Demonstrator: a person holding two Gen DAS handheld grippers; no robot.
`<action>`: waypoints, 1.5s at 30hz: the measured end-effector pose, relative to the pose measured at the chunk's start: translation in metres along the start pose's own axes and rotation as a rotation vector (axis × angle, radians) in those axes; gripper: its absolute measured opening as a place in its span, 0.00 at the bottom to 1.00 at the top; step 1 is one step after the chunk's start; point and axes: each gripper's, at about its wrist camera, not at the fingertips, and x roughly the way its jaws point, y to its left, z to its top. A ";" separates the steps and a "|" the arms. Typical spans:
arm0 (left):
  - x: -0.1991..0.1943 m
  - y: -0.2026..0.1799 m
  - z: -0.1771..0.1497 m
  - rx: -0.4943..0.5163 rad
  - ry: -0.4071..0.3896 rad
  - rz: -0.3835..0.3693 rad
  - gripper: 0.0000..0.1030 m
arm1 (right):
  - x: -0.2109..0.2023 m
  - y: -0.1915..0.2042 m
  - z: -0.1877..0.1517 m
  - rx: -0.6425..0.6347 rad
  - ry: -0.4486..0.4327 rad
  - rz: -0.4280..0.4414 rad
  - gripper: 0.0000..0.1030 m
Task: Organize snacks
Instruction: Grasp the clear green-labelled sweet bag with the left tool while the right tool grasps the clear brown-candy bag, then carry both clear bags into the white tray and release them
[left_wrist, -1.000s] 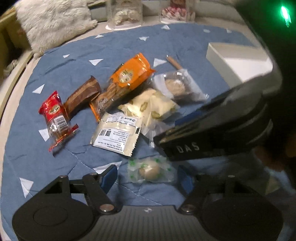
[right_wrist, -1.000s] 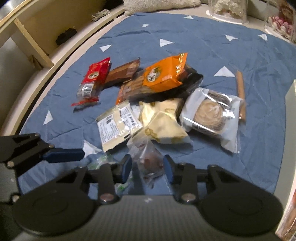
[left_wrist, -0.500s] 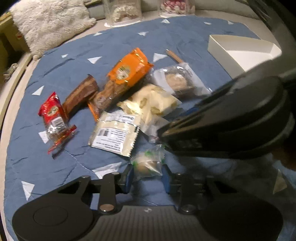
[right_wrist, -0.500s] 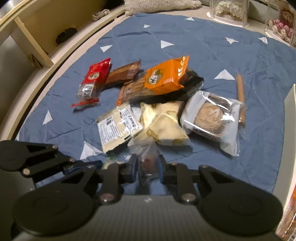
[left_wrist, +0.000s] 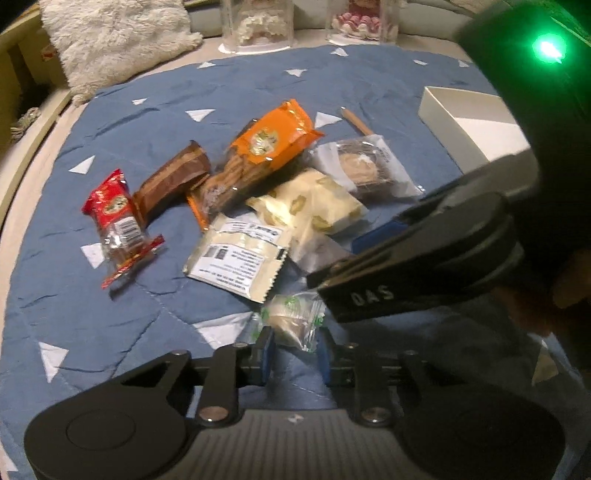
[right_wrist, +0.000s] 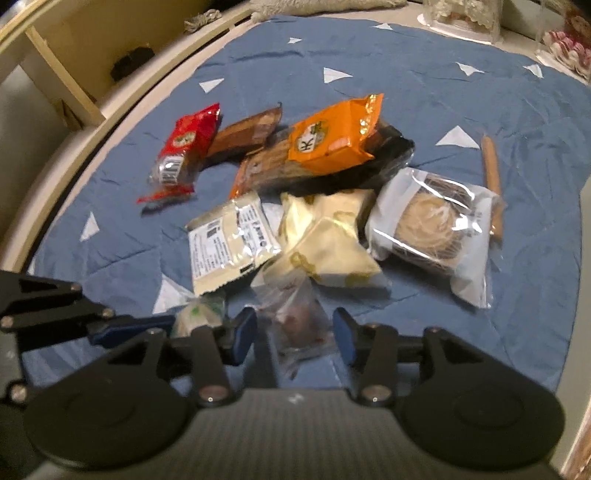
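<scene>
A pile of wrapped snacks lies on a blue cloth (left_wrist: 110, 314) with white triangles. My left gripper (left_wrist: 293, 354) is at the near edge of the pile. Its pads press a small clear packet with green print (left_wrist: 291, 325), and the jaws are opening slightly. The right gripper (right_wrist: 293, 338) has a clear packet with a brown sweet (right_wrist: 299, 321) between its fingers. Its jaws are opening, and gaps show on both sides of the packet. In the left wrist view the right gripper's black body (left_wrist: 424, 258) hides the pile's right side.
Further back lie a red packet (left_wrist: 112, 218), a brown bar (left_wrist: 170, 182), an orange packet (left_wrist: 273, 138), pale yellow packets (left_wrist: 314, 206), a white-label sachet (left_wrist: 240, 254) and a bagged round pastry (left_wrist: 364, 168). A white box (left_wrist: 476, 125) stands right. A fluffy cushion (left_wrist: 118, 40) and glass jars (left_wrist: 258, 22) line the back.
The left gripper went from wide open to closed around the green-printed packet. The right gripper closed on the brown-sweet packet half a second ago and has now spread apart.
</scene>
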 end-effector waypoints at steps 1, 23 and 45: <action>0.001 -0.001 0.000 -0.002 0.001 -0.004 0.39 | 0.001 0.000 0.001 -0.006 0.006 0.000 0.49; 0.006 -0.001 0.015 -0.137 0.006 0.062 0.28 | -0.041 -0.022 0.005 0.070 -0.063 0.017 0.29; -0.083 -0.060 0.063 -0.212 -0.290 -0.054 0.28 | -0.176 -0.063 -0.038 0.171 -0.354 -0.076 0.29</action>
